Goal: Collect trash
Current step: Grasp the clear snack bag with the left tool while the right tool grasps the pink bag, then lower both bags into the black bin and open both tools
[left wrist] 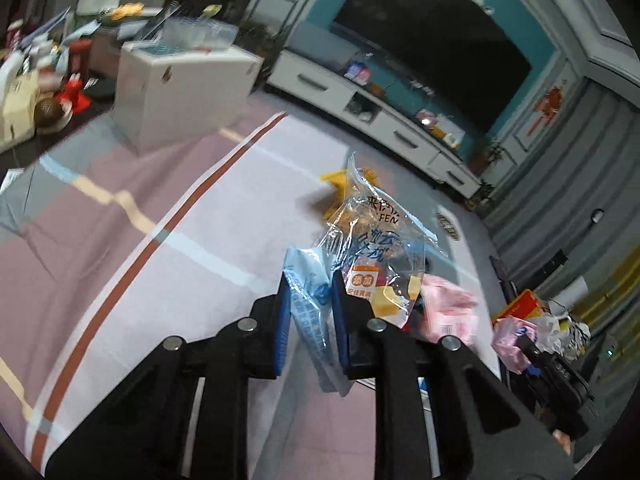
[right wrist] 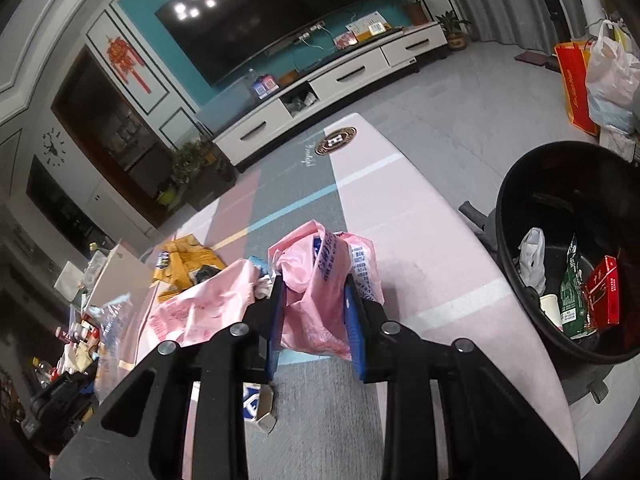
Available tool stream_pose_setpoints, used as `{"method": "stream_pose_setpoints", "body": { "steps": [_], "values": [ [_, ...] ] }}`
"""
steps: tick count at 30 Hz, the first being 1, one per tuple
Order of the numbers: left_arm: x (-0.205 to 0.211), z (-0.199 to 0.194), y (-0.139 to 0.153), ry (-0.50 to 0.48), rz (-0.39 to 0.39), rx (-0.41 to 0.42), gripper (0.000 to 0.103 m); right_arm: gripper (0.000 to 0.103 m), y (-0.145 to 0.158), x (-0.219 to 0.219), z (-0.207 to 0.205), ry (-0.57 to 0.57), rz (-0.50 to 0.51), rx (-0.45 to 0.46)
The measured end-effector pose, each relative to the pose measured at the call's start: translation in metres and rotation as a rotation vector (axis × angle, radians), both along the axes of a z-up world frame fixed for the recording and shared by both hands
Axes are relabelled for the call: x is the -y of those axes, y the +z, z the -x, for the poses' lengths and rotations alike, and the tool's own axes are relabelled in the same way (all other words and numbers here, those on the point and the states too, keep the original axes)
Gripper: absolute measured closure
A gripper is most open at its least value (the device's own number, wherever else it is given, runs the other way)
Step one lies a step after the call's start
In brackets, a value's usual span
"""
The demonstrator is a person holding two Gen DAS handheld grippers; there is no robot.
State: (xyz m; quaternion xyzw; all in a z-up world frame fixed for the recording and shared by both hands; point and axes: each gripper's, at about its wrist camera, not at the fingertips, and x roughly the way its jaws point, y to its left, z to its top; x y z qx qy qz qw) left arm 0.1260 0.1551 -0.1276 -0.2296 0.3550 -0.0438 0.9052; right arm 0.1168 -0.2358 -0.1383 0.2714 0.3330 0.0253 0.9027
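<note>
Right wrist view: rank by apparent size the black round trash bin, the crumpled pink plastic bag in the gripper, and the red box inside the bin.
1. Black round trash bin, largest.
2. Crumpled pink plastic bag, though nearness to the camera inflates it.
3. Red box, clearly smallest.

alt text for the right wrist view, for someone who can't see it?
The right gripper is closed on a crumpled pink plastic bag above a pink and grey table. A black bin holding trash stands right of the table, with more wrappers lying left of the gripper.
</note>
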Motion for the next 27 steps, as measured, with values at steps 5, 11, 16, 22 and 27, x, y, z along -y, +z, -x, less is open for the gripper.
{"method": "stream_pose_setpoints", "body": {
  "steps": [5, 11, 16, 22, 27],
  "values": [
    [0.021, 0.016, 0.021, -0.087, 0.008, 0.067, 0.083, 0.074, 0.006, -0.002, 0.016, 0.018, 0.005, 0.026],
    [0.067, 0.025, 0.032, -0.189, -0.037, 0.113, 0.083, 0.074, 0.014, 0.006, 0.032, 0.011, 0.057, 0.049],
    [0.119, 0.026, 0.037, -0.296, -0.061, 0.120, 0.083, 0.074, 0.016, 0.029, 0.044, -0.027, 0.073, 0.054],
    [0.184, 0.016, 0.039, -0.397, -0.075, 0.098, 0.082, 0.074, 0.019, 0.073, 0.063, -0.113, 0.080, 0.064],
    [0.250, 0.006, 0.035, -0.485, -0.099, 0.069, 0.082, 0.074, 0.015, 0.123, 0.084, -0.239, 0.052, 0.057]
  ]
}}
